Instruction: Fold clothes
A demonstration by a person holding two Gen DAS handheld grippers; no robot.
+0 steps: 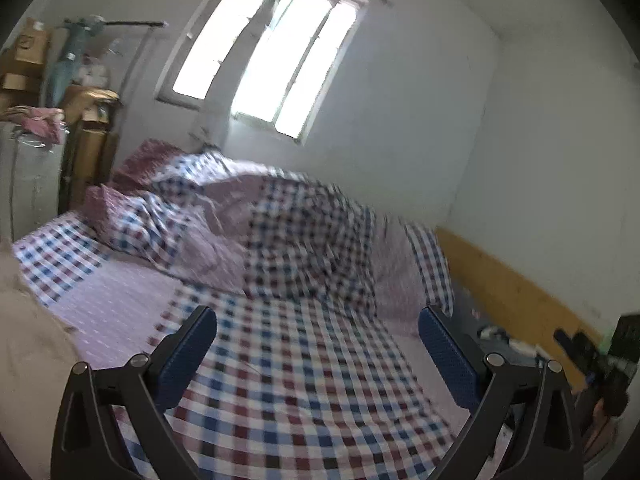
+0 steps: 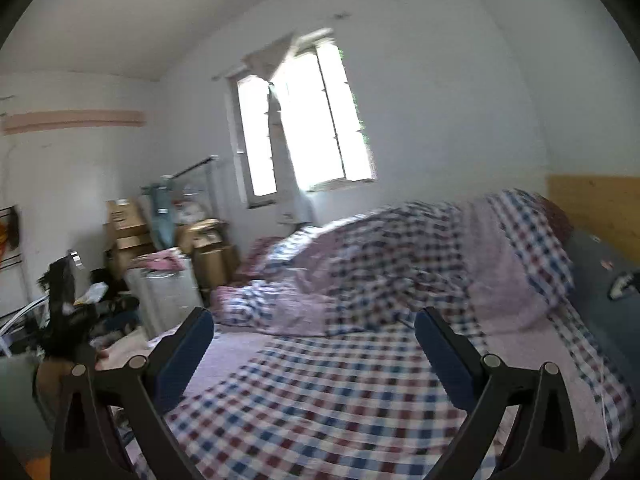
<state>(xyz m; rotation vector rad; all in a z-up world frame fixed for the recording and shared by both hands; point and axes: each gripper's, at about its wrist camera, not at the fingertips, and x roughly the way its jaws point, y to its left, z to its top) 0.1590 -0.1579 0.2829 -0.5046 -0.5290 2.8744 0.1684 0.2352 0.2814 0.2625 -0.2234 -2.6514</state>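
My left gripper (image 1: 318,314) is open above the bed, its blue-padded fingers (image 1: 188,356) wide apart and holding nothing. A beige garment (image 1: 28,340) lies on the bed's edge to its left, apart from the fingers. My right gripper (image 2: 314,314) is open too, over the checked bedsheet (image 2: 320,400), with nothing between its fingers. A pale pink cloth (image 2: 122,352) shows just left of its left finger. A blurred black device (image 2: 64,304), apparently the other gripper, hangs at the left of the right wrist view. A similar black shape (image 1: 600,356) sits at the right edge of the left wrist view.
A rumpled checked quilt (image 1: 280,232) is heaped across the far half of the bed. A wooden headboard (image 1: 512,288) runs along the right wall. Cardboard boxes (image 2: 128,228) and a white cabinet (image 2: 168,296) topped with pink cloth stand left of the bed, under a bright window (image 2: 304,128).
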